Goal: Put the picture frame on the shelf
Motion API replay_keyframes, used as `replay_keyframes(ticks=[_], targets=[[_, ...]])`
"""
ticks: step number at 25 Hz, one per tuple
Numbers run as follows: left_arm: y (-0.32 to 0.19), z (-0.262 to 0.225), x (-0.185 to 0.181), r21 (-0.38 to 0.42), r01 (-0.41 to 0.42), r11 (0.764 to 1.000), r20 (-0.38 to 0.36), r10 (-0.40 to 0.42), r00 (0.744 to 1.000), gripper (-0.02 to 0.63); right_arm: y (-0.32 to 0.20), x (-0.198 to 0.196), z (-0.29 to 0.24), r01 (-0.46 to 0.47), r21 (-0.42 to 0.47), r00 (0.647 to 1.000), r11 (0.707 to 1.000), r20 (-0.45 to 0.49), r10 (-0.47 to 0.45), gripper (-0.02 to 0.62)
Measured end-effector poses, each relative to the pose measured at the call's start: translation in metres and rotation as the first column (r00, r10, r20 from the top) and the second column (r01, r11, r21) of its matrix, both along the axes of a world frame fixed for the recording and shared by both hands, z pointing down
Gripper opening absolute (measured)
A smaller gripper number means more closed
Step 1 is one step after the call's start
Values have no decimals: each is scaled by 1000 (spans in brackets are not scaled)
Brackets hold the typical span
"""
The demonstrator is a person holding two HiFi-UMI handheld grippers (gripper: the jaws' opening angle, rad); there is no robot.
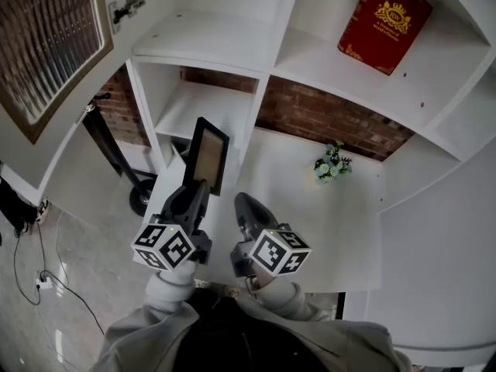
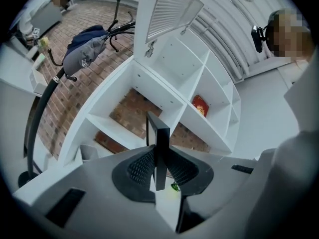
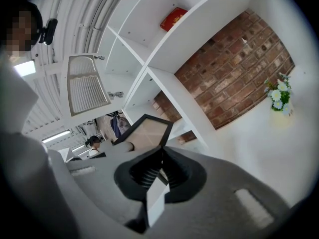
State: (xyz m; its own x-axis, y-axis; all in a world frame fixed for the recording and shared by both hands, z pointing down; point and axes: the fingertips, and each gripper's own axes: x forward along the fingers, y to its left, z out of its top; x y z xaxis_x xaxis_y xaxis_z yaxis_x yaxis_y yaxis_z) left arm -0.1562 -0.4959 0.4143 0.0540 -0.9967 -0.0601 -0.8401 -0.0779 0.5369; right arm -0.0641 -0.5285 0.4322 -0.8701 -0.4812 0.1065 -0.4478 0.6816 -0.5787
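Note:
The picture frame point(image 1: 208, 154) is black with a tan panel and stands upright in the air, in front of the white shelf unit's lower left compartment point(image 1: 203, 103). My left gripper point(image 1: 194, 187) is shut on its lower edge. In the left gripper view the picture frame point(image 2: 159, 148) shows edge-on, pinched between the two ribbed pads. My right gripper point(image 1: 246, 207) hovers just right of the frame, over the white desk surface point(image 1: 310, 231), shut with nothing in it. In the right gripper view the picture frame point(image 3: 145, 133) shows just past the right gripper point(image 3: 160, 152).
A red book point(image 1: 385, 22) leans in an upper compartment. A small bunch of flowers point(image 1: 332, 163) stands on the desk against the brick wall point(image 1: 325, 122). An open cabinet door with ribbed glass point(image 1: 46, 45) hangs at upper left. A black stand's base point(image 1: 142, 197) sits on the floor.

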Motion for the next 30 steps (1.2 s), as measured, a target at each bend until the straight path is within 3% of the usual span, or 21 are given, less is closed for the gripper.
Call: replay_keyframes(ticks=[5,12,20,26,30], targets=[[-19,-11,-21,48,-13,999,-116,18,993,71,-5,-17,-7,-12,3,1000,1000,-4,12,0],[-45,-12,-40,97,-42,994,-295,69,953,71,-16,-28,-15,-35,22,999,999,-4,35,0],[-75,3,-59,126,-55,990,-508,112,854,71,-32,-39,-14,-54,32,998,998,-26,55,0],[-95,17,-67,129,-50,990,-616,120,778,71,-45,-42,-9,-74,46,995,996,-56,77,0],[-105,24,-66,116,-62,991,-645,123,755,71,-54,-44,-6,-82,41,994,996,-65,85,0]])
